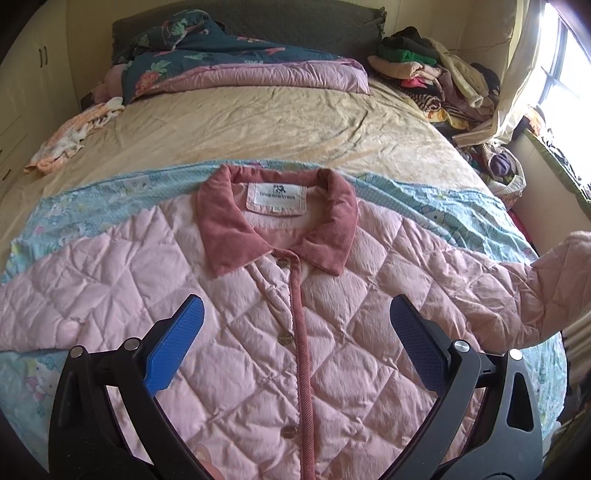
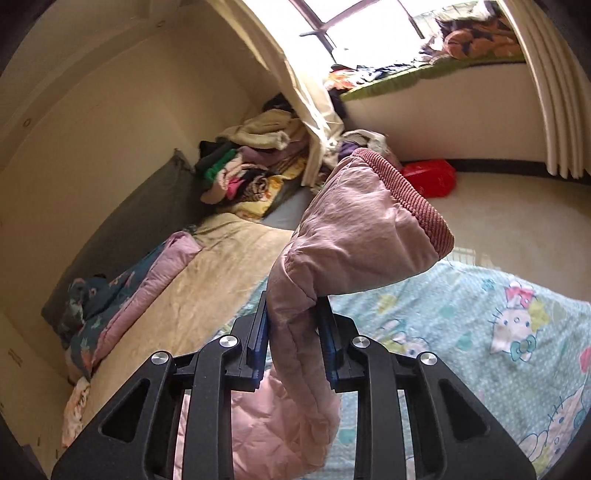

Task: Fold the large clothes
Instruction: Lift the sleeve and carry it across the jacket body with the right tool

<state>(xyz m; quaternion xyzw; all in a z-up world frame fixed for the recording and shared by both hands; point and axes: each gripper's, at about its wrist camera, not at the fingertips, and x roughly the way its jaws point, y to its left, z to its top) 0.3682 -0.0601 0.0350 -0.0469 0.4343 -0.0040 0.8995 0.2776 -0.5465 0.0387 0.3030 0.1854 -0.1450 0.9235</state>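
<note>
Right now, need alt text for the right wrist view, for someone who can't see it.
The right gripper is shut on the sleeve of a pink quilted jacket, holding it above the bed with the ribbed cuff sticking up. Below lies a blue cartoon-print sheet; behind are a clothes pile, a curtain and a bright window.

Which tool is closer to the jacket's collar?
Left. The left tool hangs open over the jacket front, just below the collar. The right tool grips the sleeve, lifted off to the side.

A home bedroom: rumpled bed [image 1: 258, 122], heaped clothes [image 1: 424, 74], curtained window [image 2: 362, 22].
</note>
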